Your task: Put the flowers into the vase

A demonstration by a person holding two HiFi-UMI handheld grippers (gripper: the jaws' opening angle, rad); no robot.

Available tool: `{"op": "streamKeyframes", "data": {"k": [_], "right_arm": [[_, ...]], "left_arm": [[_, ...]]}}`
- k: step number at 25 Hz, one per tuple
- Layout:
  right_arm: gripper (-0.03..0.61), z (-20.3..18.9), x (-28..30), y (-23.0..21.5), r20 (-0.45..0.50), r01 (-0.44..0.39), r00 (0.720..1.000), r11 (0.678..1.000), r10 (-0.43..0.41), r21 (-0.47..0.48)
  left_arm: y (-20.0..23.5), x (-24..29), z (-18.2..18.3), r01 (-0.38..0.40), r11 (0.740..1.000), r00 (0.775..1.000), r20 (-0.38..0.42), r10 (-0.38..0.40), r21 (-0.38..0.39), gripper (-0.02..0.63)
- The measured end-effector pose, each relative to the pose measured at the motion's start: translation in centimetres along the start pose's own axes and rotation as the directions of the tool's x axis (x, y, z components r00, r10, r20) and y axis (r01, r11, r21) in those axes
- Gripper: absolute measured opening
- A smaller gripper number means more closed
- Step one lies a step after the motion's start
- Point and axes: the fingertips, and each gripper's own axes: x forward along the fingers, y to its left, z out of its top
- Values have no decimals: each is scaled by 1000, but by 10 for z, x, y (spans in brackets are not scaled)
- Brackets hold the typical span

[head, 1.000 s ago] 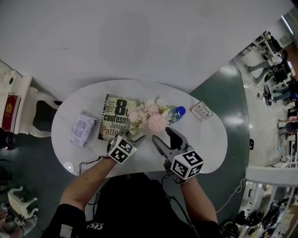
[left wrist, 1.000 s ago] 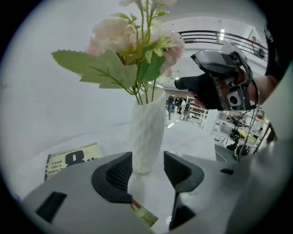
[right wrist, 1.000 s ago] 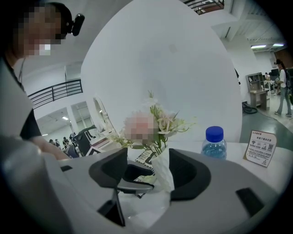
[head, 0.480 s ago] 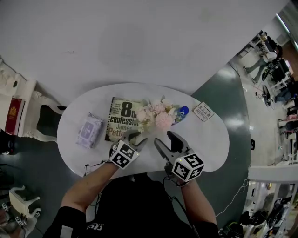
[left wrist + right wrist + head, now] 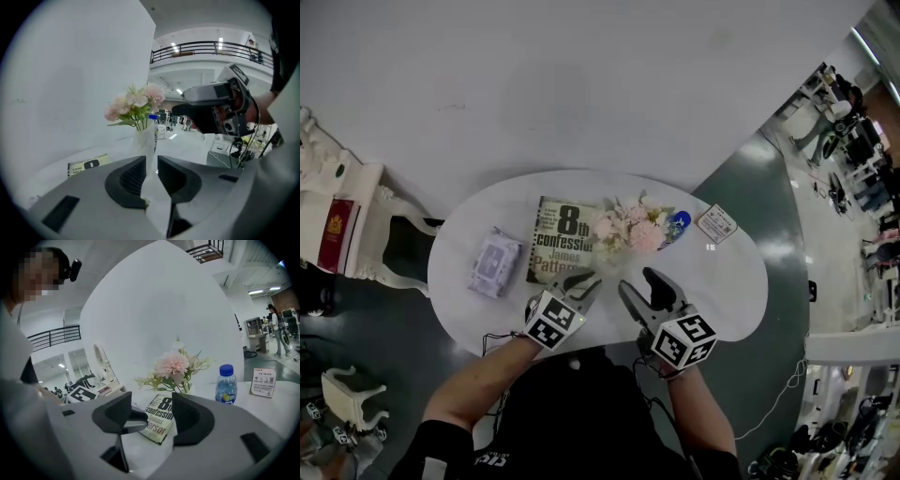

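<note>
Head view: flowers [image 5: 630, 228] stand in the vase [image 5: 145, 139] on the table [image 5: 741, 281], so the task looks done. Left gripper [image 5: 584, 282] jaws have just been closing to a narrow gap, nothing between. Right gripper [image 5: 643, 284] is wide and empty, probably because nothing's left to carry.

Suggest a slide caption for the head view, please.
Pink flowers in a vase on a white oval table, between a paperback book and a blue-capped bottle.
</note>
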Motion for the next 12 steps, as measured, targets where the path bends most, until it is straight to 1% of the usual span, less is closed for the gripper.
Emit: {"op": "streamKeyframes", "data": {"k": [2,3,5,8,12], "right_arm": [[278,1,-4,5,9,12,1000,1000,-12,-15],[278,1,-6,7,13,16,1000,1000,-16,-18],[265,2,-10,11,23,27,999,999,-26,-24],[222,2,-20,15,38,44,998,998,-43,-34],[210,3,-31,18,53,46,998,998,-44,-39]], "left_arm": [[-6,-8,5,4,1000,1000,13,-5,31,78],[-9,-11,7,2,999,1000,22,-3,35,74],[-11,-18,9,-7,1000,999,40,6,24,60],[-14,-28,15,-20,1000,997,73,20,-4,46],[-22,-40,28,-25,1000,994,105,26,-14,37]]}}
